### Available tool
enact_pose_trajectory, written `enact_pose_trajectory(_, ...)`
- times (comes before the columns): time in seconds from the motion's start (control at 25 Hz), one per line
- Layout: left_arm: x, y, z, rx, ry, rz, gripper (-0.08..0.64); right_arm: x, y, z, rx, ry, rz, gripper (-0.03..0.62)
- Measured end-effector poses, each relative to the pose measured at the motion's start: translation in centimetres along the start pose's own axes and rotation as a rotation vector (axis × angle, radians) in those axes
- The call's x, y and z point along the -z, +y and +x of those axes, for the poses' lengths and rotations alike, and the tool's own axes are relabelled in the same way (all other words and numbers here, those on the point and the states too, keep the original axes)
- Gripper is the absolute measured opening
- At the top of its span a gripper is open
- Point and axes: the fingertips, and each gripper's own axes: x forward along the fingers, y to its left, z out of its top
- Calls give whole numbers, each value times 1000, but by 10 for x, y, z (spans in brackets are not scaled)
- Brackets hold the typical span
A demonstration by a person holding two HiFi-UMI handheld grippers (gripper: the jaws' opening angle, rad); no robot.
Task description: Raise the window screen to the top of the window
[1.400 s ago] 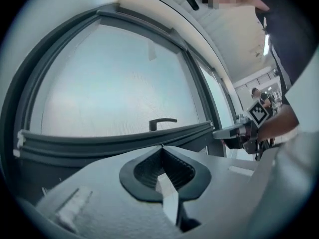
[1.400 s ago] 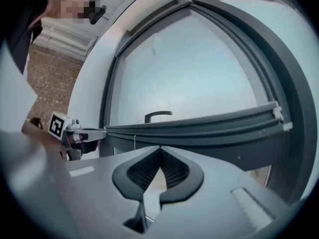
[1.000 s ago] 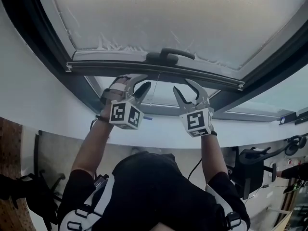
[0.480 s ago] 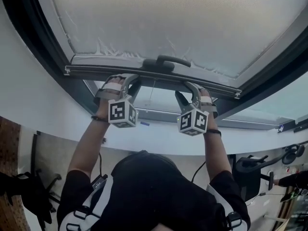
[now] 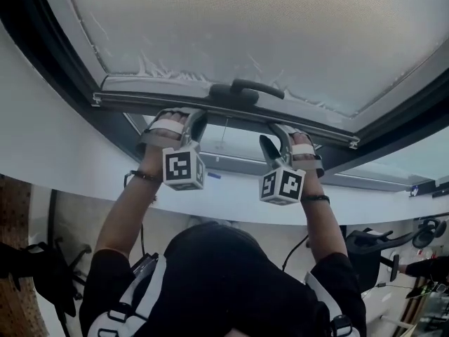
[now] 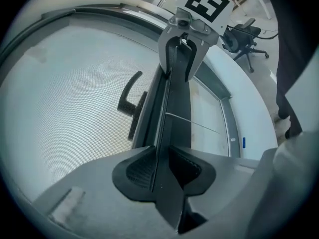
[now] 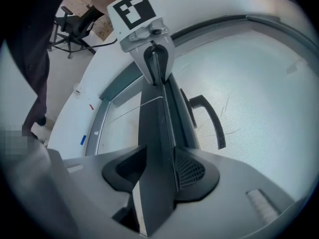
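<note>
The window screen (image 5: 266, 41), filling the upper frame, is a fine woven mesh, matt and pale grey, puckered along its lower edge. Its bottom bar (image 5: 119, 102) looks like smooth dark metal with a faint sheen. The handle (image 5: 247, 88) on it seems smooth black plastic. The sill (image 5: 63, 153) at left is smooth, matt white.

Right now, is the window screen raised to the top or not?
Not raised: its mesh spans most of the window frame, and the bottom bar sits low, with a strip of bare glass beneath.
</note>
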Motion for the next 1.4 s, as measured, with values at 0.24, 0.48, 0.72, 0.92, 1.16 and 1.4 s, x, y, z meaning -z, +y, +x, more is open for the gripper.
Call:
enact_pose_trajectory(0.24, 3, -4, 0, 27, 38, 4, 87, 0, 2, -2, -26, -2, -6, 184)
enact_pose_trajectory(0.48, -15, 43, -24, -43, -48, -48, 120, -16, -47, -26, 55, -84, 112, 238)
enact_pose_trajectory(0.72, -23, 76, -32, -65, -19, 34, 75, -20, -83, -36, 114, -78, 62, 161)
enact_pose_trajectory(0.92, -32, 111, -46, -155, -61, 43, 39, -28, -117, -50, 225, -114, 95, 156)
enact_pose_trajectory(1.16, -42, 144, -60, -200, -50, 101, 29, -38, -151, -66, 318, -127, 93, 154)
enact_pose_trajectory(1.4, -51, 169, -78, -223, -38, 125, 24, -61, -130, -95, 444, -277, 247, 167)
